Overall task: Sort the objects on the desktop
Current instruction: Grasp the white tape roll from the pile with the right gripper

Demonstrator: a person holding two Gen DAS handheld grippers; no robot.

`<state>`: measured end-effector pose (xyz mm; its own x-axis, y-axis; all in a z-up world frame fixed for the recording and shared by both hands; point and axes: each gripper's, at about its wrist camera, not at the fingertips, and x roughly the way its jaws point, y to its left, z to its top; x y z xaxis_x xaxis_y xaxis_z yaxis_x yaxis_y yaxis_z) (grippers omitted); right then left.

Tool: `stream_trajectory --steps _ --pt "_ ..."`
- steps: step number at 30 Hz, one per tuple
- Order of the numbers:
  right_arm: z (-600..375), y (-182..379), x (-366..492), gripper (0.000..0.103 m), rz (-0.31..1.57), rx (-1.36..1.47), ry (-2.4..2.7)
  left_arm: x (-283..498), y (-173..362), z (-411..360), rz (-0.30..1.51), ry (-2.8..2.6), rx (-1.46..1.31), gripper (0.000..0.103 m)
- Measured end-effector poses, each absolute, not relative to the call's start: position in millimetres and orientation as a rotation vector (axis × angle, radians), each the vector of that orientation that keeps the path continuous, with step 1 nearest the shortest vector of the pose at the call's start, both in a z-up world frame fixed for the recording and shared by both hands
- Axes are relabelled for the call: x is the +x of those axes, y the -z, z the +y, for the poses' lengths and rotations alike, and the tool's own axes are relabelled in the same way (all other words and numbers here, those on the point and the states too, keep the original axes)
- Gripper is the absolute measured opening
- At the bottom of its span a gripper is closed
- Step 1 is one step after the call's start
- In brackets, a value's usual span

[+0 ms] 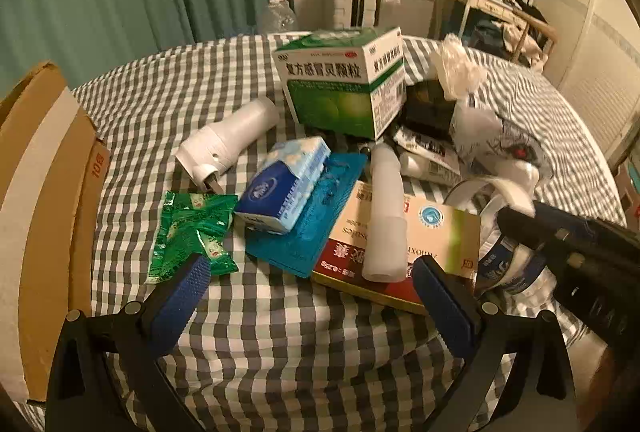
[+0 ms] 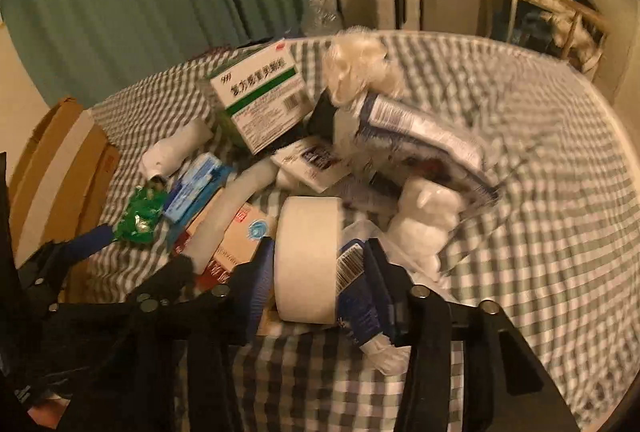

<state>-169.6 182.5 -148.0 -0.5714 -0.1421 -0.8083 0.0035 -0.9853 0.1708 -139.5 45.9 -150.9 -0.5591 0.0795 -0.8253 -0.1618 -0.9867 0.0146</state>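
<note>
- Left wrist view: left gripper (image 1: 312, 280) fingers wide apart, holding nothing, above the checked bench (image 1: 256, 344).
- Green medicine box (image 1: 344, 80) at 12 o'clock; tissue pack (image 1: 284, 184) and green sachets (image 1: 192, 228) nearer.
- Right wrist view: right gripper (image 2: 320, 272) fingers clasp the tape roll (image 2: 308, 256); a blue-white packet (image 2: 360, 296) crowds its 3 o'clock side.

**Count of items on the checked cloth**

Two medicine boxes show: one green-and-white box (image 1: 344, 80) at upper centre and one red-and-cream box (image 1: 404, 232) below it. One tissue pack (image 1: 284, 184), one tape roll (image 2: 308, 260), one green sachet (image 1: 192, 228) at lower left.
</note>
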Motion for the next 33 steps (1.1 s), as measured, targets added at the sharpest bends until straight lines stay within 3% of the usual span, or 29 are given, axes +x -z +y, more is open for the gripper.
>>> stream_trajectory --steps 4,8,11,13,15,16,17,18,22,33 --pt "186 136 -159 0.030 -0.246 1.346 2.737 -138 146 46 0.114 -2.621 -1.398 0.103" --pt "210 112 -143 0.030 -0.409 1.168 2.819 -145 142 60 0.135 -2.595 -1.376 0.103" --pt "224 93 -130 0.031 -0.421 1.025 2.920 -156 142 73 0.117 -2.569 -1.366 0.096" --pt "227 87 -126 0.031 -0.403 0.978 2.957 -164 148 77 0.109 -2.552 -1.374 0.084" --pt "227 86 -125 0.031 -0.390 0.971 2.962 -173 159 79 0.096 -2.505 -1.446 0.056" --pt "227 87 -126 0.031 -0.392 0.978 2.950 -175 161 78 0.089 -2.506 -1.450 0.055" --pt "226 89 -128 0.031 -0.394 0.986 2.939 -175 160 77 0.088 -2.514 -1.440 0.043" --pt "228 90 -128 0.031 -0.395 0.986 2.934 -174 158 78 0.100 -2.500 -1.436 0.018" --pt "223 92 -131 0.030 -0.355 1.000 2.903 -169 151 79 0.136 -2.452 -1.427 0.016" --pt "220 80 -110 0.030 -0.351 0.978 2.894 -140 109 51 -0.041 -2.441 -1.343 0.016"
